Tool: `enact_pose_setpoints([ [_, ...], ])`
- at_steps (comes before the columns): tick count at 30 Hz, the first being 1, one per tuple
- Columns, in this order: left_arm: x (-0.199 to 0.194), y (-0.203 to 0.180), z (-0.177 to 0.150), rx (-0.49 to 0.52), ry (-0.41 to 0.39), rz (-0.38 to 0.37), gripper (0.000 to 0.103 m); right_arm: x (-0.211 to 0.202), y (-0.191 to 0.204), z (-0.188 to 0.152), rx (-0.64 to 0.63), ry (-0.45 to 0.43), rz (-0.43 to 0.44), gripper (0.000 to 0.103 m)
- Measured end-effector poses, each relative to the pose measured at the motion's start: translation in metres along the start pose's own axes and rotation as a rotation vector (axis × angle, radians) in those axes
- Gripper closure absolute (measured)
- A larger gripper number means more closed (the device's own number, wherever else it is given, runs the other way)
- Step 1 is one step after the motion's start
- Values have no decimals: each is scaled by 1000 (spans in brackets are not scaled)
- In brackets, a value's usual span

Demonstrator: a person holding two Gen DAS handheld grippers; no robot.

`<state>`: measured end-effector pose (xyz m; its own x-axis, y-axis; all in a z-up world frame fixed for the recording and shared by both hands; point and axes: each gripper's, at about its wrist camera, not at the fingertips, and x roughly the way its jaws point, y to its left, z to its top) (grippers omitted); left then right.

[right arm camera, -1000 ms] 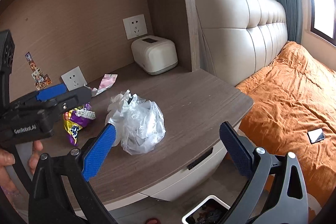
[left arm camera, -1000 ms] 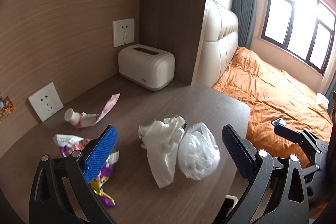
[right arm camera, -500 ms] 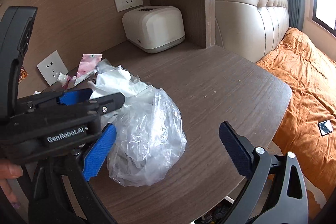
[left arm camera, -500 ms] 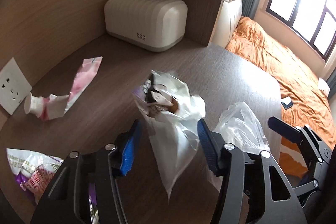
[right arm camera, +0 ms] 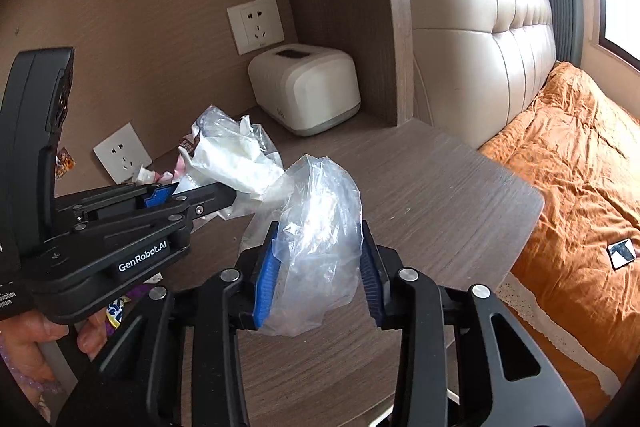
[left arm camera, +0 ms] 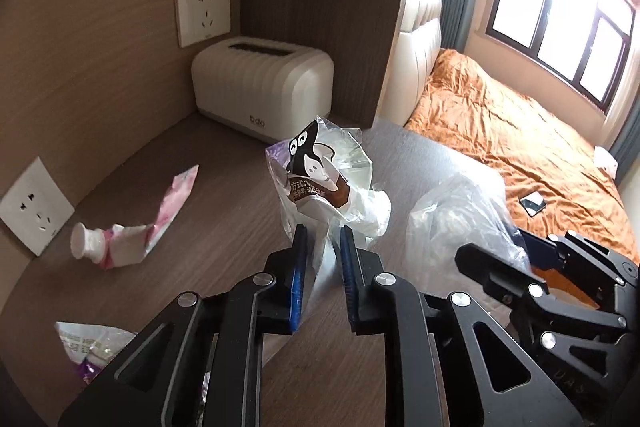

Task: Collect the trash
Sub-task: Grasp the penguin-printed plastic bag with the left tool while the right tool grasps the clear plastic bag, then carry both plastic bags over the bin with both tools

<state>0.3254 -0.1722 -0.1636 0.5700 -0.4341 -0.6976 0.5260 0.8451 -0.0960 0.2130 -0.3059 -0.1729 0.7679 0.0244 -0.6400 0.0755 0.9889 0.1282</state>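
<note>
Bedside top (right arm camera: 460, 179): wood-grain laminate, matt, brown-grey. Wall panel (left arm camera: 100, 39): paler wood grain, matt. Crumpled wrapper (left arm camera: 320, 183): thin printed plastic film, glossy, creased. Clear bag (right arm camera: 320, 227): transparent plastic, shiny, wrinkled. Squeezed tube (left arm camera: 120, 247): pink and white plastic, smooth. White box (left arm camera: 264, 91): ribbed plastic, satin. Wall sockets (left arm camera: 204, 11): smooth white plastic. Headboard (right arm camera: 480, 47): cream padded leather-like covering, slight sheen. Bedcover (left arm camera: 512, 147): orange cloth, rumpled. Gripper pads (right arm camera: 266, 267): blue, ridged.
</note>
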Motion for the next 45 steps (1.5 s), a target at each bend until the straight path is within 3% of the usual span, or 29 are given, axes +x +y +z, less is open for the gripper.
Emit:
enact_pose_setpoints([
  [6, -43, -29, 10, 39, -72, -2, 87, -53, -17, 14, 11, -94, -12, 65],
  [12, -75, -77, 1, 76, -105, -11, 87, -104, -40, 5, 18, -139, -27, 65],
  [20, -99, -148, -38, 120, -82, -48, 87, -161, -73, -30, 37, -139, -56, 65],
  [25, -99, -183, -69, 137, -28, -80, 87, -184, -96, -60, 64, -106, -70, 65],
  [34, -72, -221, -129, 176, 99, -111, 87, -178, -131, -120, 146, 13, -92, 65],
  [45, 12, -227, -200, 198, 265, -148, 87, -113, -170, -196, 245, 180, -129, 65],
])
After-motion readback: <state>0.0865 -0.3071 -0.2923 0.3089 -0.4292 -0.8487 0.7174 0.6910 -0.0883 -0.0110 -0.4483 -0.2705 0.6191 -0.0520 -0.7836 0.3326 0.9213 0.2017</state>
